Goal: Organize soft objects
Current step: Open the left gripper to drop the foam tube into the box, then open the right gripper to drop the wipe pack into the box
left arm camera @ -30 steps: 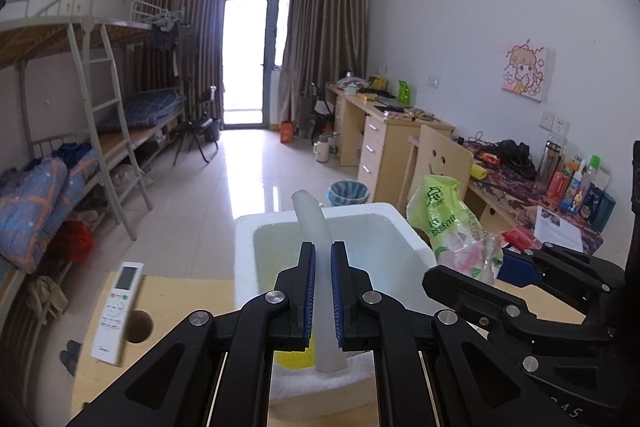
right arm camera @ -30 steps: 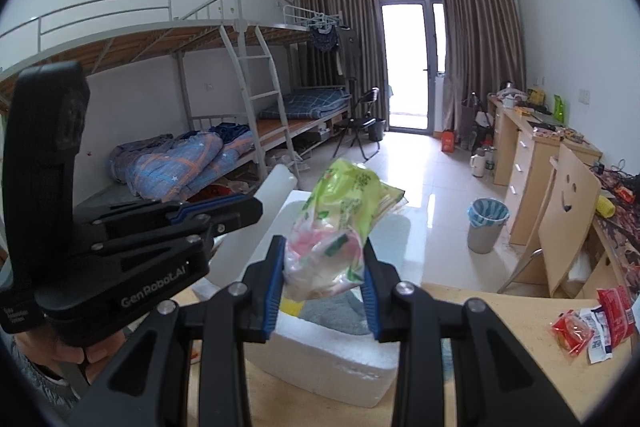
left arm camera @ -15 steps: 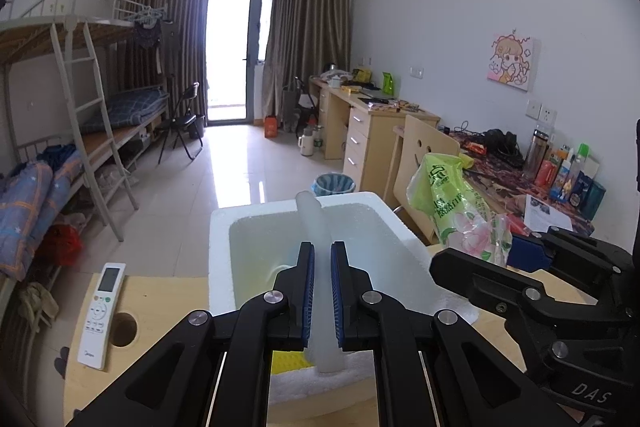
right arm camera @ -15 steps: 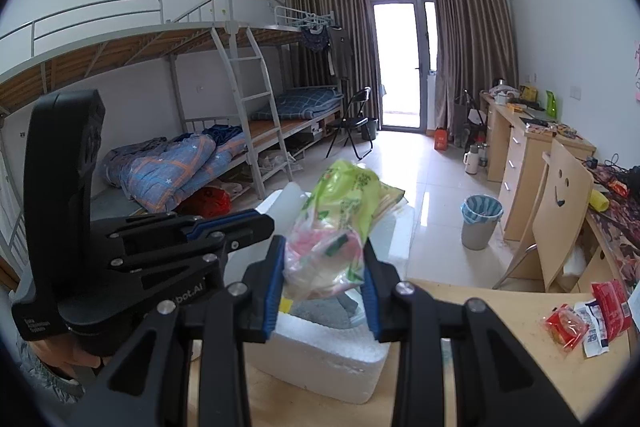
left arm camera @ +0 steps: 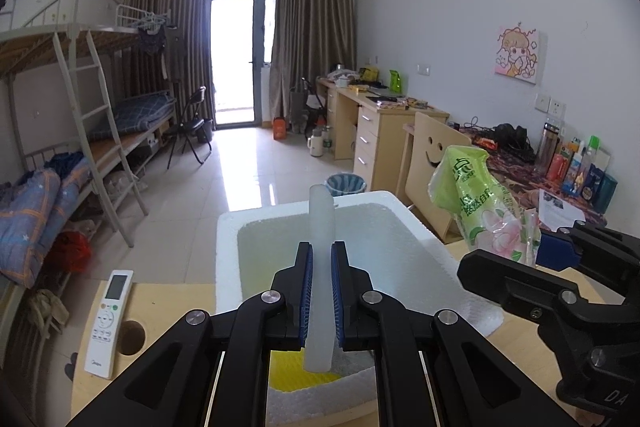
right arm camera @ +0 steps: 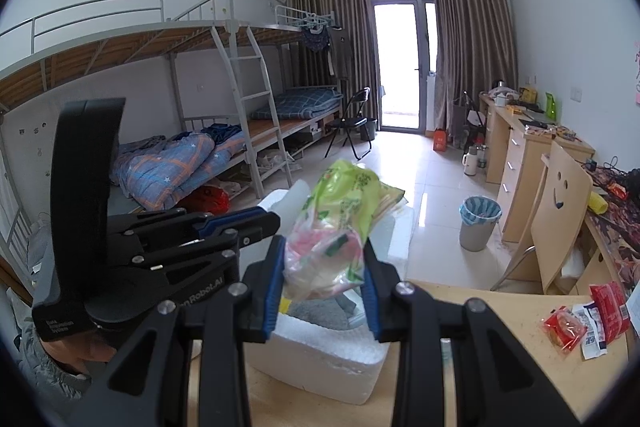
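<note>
1. A white remote control lies near the left edge of the pale wooden worktop.
2. The left claw pinches a translucent white foam strip over the open white polystyrene box; its jaws have just been opening slightly, with the strip between them.
3. Inside the box lie a yellow sheet and grey cloth.
4. The right claw pinches a green-and-pink plastic bag above the box.
5. Red snack packets lie near the worktop's right edge.
</note>
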`<state>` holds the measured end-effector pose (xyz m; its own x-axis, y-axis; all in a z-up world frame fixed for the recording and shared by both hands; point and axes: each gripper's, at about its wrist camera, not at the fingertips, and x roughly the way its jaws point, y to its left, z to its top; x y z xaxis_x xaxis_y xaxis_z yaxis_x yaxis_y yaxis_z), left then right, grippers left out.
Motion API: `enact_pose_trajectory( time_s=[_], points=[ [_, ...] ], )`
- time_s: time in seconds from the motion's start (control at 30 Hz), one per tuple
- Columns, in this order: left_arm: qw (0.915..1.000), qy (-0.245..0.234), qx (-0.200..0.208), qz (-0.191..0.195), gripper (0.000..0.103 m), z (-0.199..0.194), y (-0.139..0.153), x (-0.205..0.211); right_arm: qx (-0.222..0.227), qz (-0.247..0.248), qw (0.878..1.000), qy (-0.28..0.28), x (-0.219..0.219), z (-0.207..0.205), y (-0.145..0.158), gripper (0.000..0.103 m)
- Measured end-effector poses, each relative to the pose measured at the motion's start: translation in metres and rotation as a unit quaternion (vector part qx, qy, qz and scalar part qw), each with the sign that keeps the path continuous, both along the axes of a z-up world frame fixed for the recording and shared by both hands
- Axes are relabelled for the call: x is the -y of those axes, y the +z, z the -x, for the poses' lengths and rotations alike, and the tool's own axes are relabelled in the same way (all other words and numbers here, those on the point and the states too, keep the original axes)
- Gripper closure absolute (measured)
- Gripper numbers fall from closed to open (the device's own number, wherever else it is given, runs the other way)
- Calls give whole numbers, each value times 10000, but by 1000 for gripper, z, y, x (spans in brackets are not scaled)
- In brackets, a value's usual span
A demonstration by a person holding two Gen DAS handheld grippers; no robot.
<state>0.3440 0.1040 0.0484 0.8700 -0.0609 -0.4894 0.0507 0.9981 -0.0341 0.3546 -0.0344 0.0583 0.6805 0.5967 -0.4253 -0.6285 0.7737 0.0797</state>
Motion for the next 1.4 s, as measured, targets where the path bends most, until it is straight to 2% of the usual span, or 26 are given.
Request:
enact_pose_trajectory(
  time_s=[0.03,0.07,0.1,0.13,0.17,0.2,0.27,0.33,0.63,0.73,1.0,1.4],
  points=[
    [10000,6,17,-26,84,1,0,1,-2,-8,10000,-6,1,-1,0,64],
    [10000,-22,47,-63,69,2,1,1,-2,-15,10000,-13,1,-2,0,64],
    [9999,-25,58,-98,61,2,2,2,4,-24,10000,-29,3,-2,0,64],
    [9999,0,88,-125,45,4,3,2,14,-35,10000,-44,4,-3,0,64],
    [9998,54,133,-124,38,5,3,1,24,-54,10000,-62,5,-2,1,64],
    [9998,78,172,-115,36,6,4,1,30,-77,9999,-75,7,-2,2,64],
    [9996,94,252,-96,19,8,6,-1,54,-119,9999,-102,10,-2,4,64],
    [9996,135,235,-92,14,8,5,-2,68,-147,9998,-127,12,-2,5,64],
    [9987,294,354,-196,11,13,9,-2,30,-132,9998,-148,11,-5,5,64],
    [9975,472,450,-258,6,18,13,-5,14,-121,9998,-129,8,-6,5,64],
    [9901,1222,525,-457,5,30,20,-14,-89,32,10000,14,-5,-12,-2,64],
    [9827,1710,607,-383,5,55,29,-40,-230,176,9991,311,-31,-17,-8,64]
  ],
)
